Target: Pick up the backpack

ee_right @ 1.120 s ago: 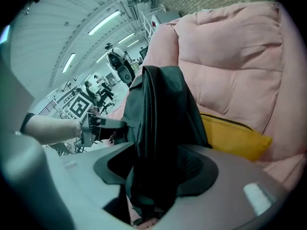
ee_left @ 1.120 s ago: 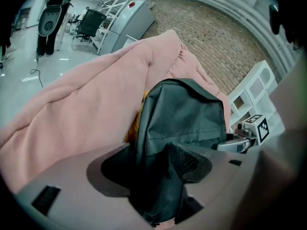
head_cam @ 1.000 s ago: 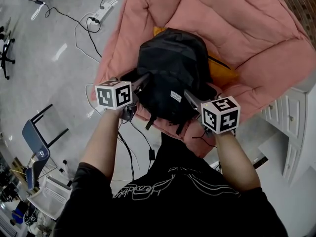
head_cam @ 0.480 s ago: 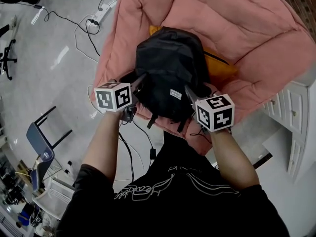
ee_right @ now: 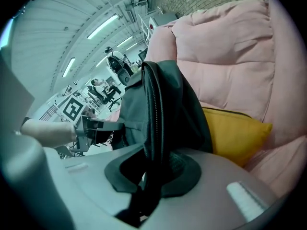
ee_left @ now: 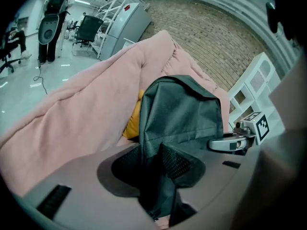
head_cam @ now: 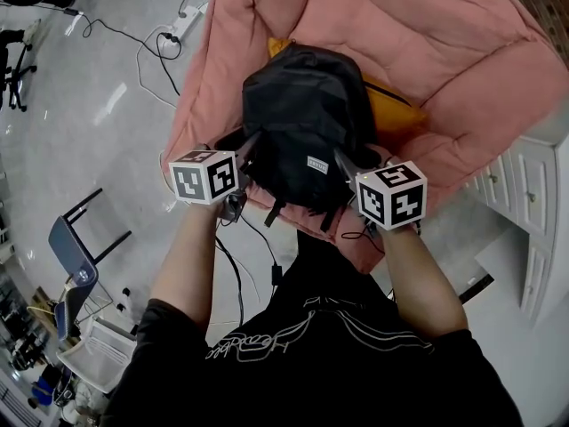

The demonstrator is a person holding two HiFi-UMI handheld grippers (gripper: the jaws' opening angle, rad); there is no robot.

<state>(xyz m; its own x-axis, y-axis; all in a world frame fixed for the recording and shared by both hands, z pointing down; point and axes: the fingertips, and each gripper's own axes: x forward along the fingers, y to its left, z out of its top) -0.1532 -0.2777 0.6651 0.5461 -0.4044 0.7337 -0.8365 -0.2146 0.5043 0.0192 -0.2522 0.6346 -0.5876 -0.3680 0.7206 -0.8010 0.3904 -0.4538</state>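
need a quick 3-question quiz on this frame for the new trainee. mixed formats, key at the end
1. True or false: the black backpack lies on the floor.
2. The cushion next to the backpack is: A yellow, B blue, C white.
3. What sits between the jaws of the left gripper and the right gripper?
Key: 1 false, it rests on the pink padded seat. 2 A. 3 backpack fabric; both sets of jaws are closing on it.

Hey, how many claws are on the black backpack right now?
2. The left claw is closing on cloth at the backpack's lower left edge. The right claw is closing on its lower right edge. Backpack cloth sits between both pairs of jaws.
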